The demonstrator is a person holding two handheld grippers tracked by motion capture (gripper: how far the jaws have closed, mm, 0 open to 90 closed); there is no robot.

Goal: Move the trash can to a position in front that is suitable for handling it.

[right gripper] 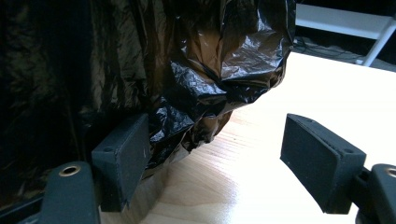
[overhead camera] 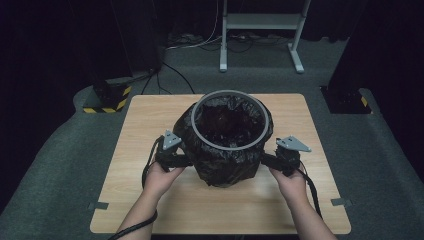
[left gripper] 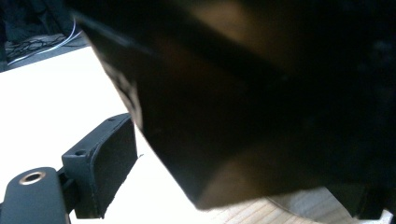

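A bin [overhead camera: 227,145] lined with a black bag [right gripper: 187,84] stands mid-table [overhead camera: 150,200]. Both hands reach forward at table level, flanking it. The right gripper [right gripper: 219,163] has its jaws wide apart and empty, one pad against the bag. The left gripper [overhead camera: 172,150] sits close beside the bin, its opening unclear.
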